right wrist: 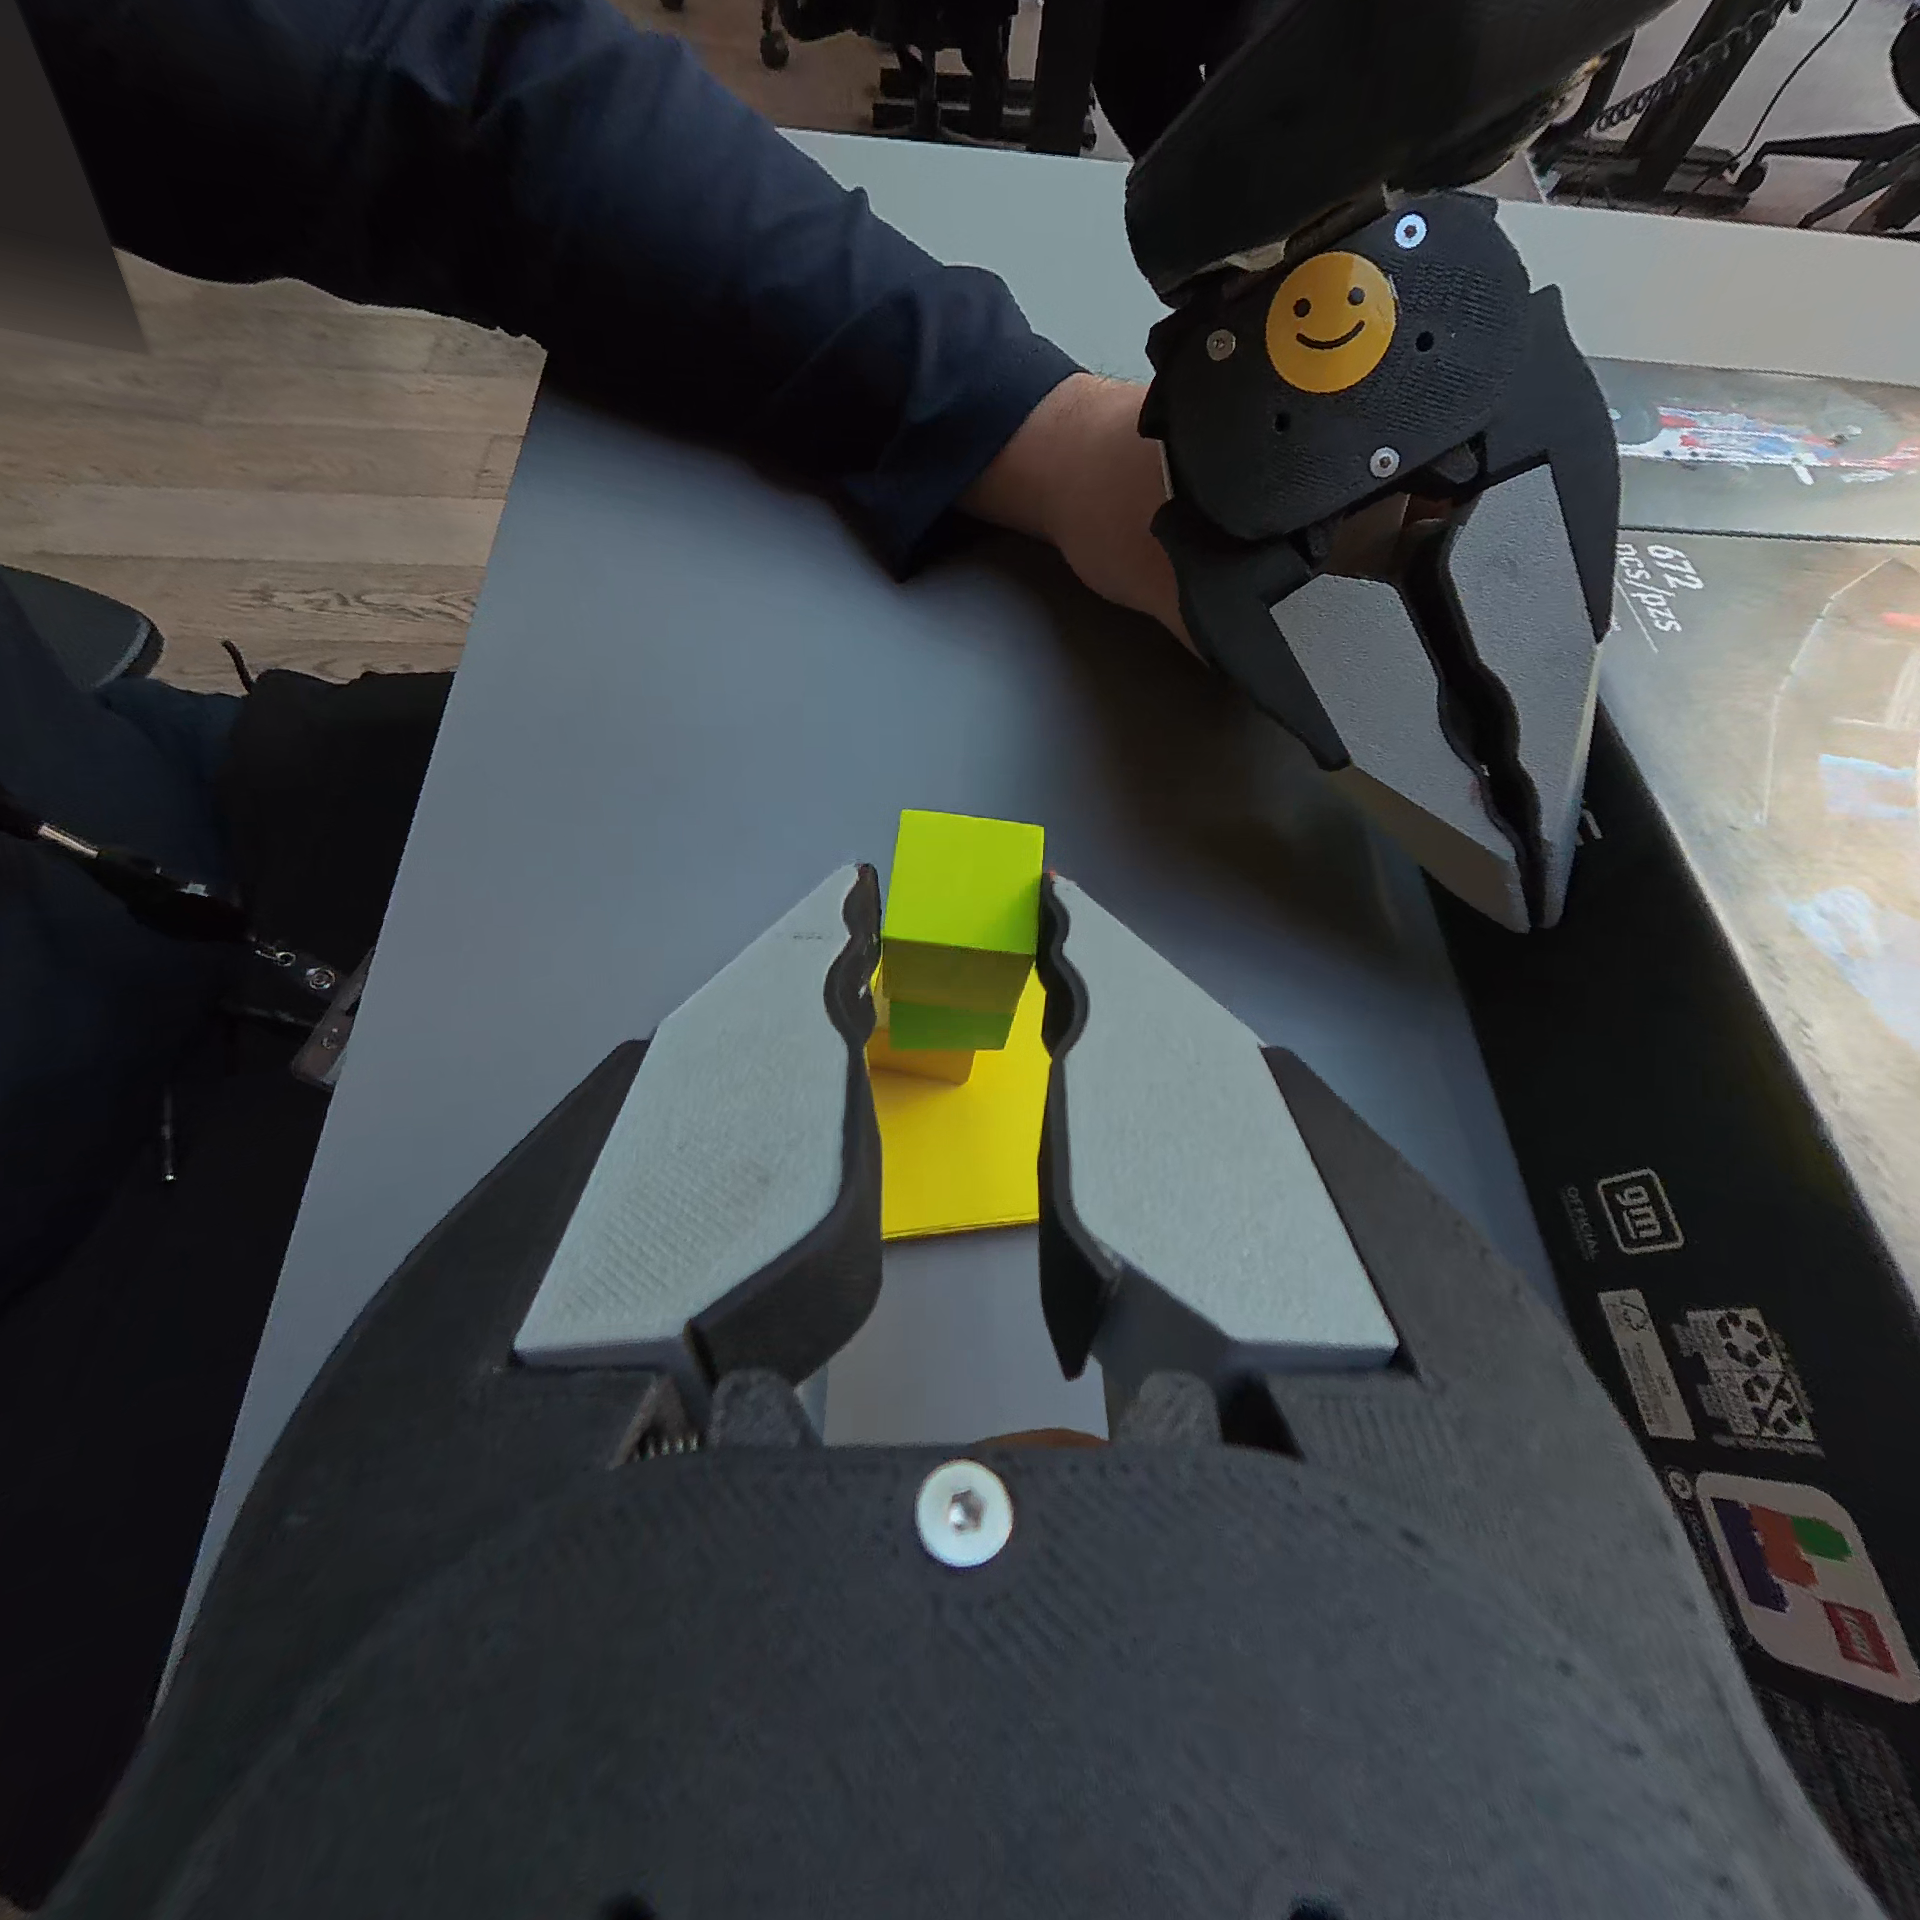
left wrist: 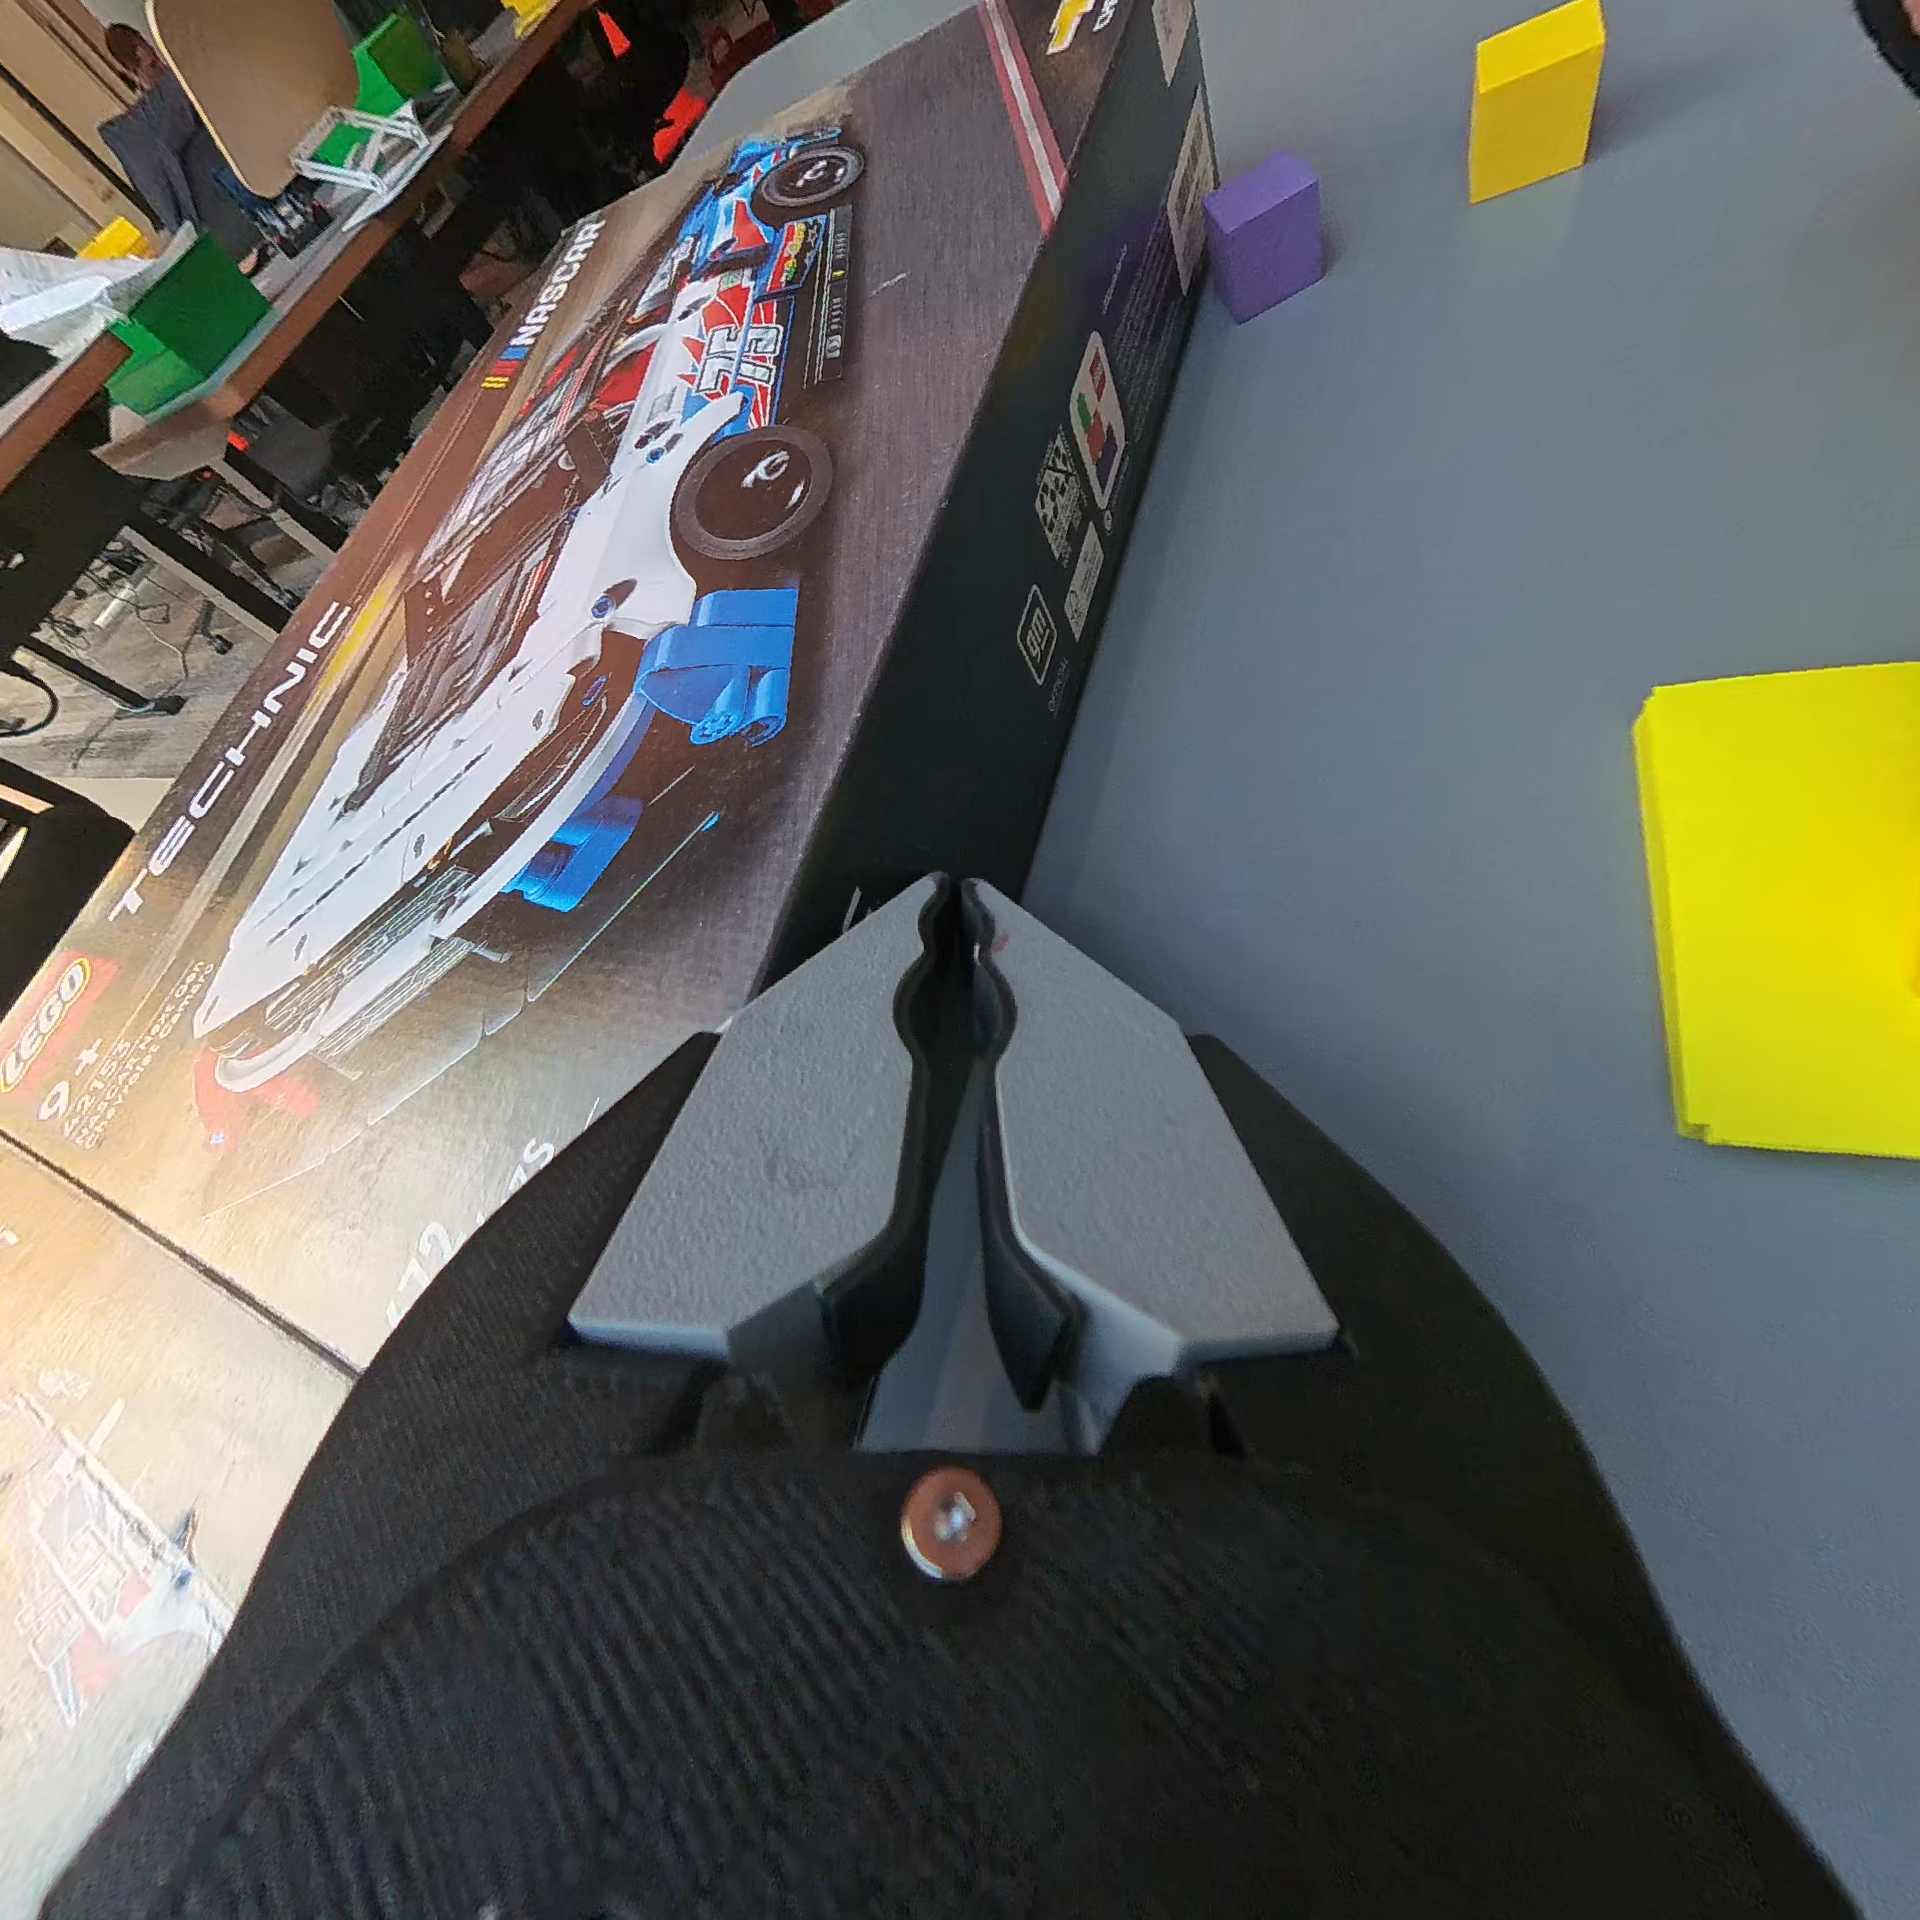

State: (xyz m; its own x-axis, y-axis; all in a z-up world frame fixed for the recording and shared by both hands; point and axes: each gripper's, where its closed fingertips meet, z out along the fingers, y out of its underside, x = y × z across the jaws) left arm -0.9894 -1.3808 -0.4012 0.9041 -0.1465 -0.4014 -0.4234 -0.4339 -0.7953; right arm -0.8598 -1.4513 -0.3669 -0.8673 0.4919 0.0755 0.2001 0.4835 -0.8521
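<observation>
The right gripper (right wrist: 956, 879) is being kept clenched on a lime-green block (right wrist: 966, 894), with both dark finger pads being pressed against its sides. That block is being held at the top of a small column. Directly beneath it a darker green block (right wrist: 951, 1023) is being carried by a yellow block (right wrist: 920, 1065), which is being borne by a flat yellow pad (right wrist: 961, 1153) lying on the grey bench (right wrist: 675, 623). Whether the lime-green block is already being supported by the green one, or is being kept just clear of it, cannot be told.

The left gripper (left wrist: 956, 888) is being held with its fingers clenched together on nothing. Seen from the right wrist view it is at about 2 o'clock, its tips being rested at the black side wall of a large printed box (left wrist: 623, 727), where that wall meets the bench.

Judging by the layout, two blocks are being counted as stacked and a third as gripped at the top; two more are being left loose on the bench, near the box at about 1 o'clock in the left wrist view: one purple block (left wrist: 1262, 234) and one taller yellow block (left wrist: 1536, 99).

Counted in all: two grippers, one box, one yellow pad, one lime-green block, one green block, one purple block and two yellow blocks
</observation>
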